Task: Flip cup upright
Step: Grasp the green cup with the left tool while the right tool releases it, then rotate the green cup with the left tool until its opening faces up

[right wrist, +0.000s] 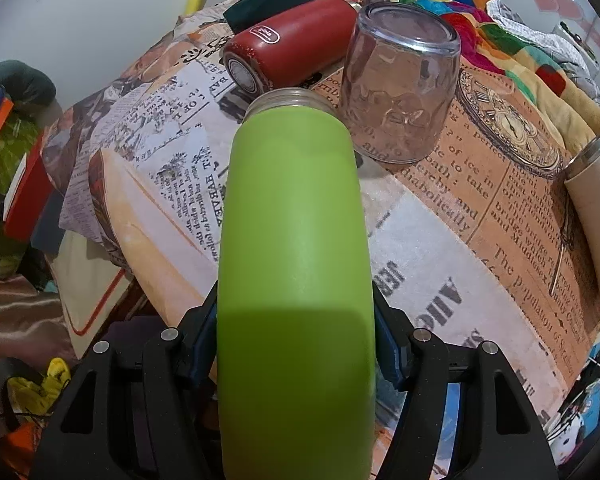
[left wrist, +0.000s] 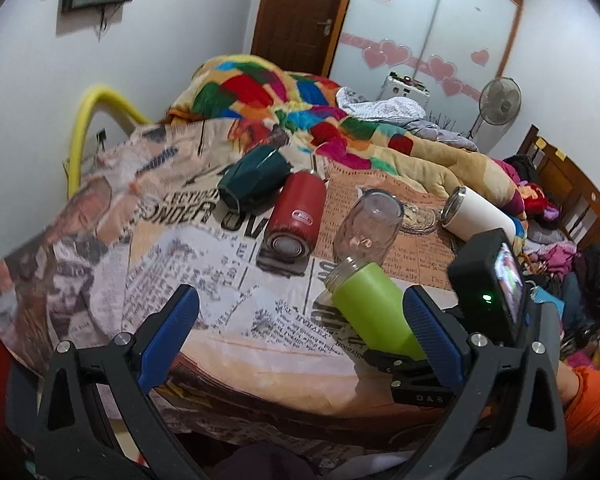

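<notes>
A lime-green cup (right wrist: 296,264) is clamped between my right gripper (right wrist: 296,340) pads and points away from me, tilted, with its clear threaded mouth toward the other cups. It also shows in the left wrist view (left wrist: 374,304), held above the newspaper-print cloth (left wrist: 228,288). My left gripper (left wrist: 300,320) is open and empty, just left of the green cup. A clear glass (right wrist: 400,88) stands upside down on the cloth. A red cup (right wrist: 288,48), a dark green cup (left wrist: 252,176) and a white cup (left wrist: 480,212) lie on their sides.
A colourful patchwork quilt (left wrist: 300,100) is heaped behind the cups. Clothes (left wrist: 560,248) pile at the right by a wooden bed frame. A yellow tube (left wrist: 88,120) arches at the left. A door, a wardrobe and a fan (left wrist: 500,100) stand behind.
</notes>
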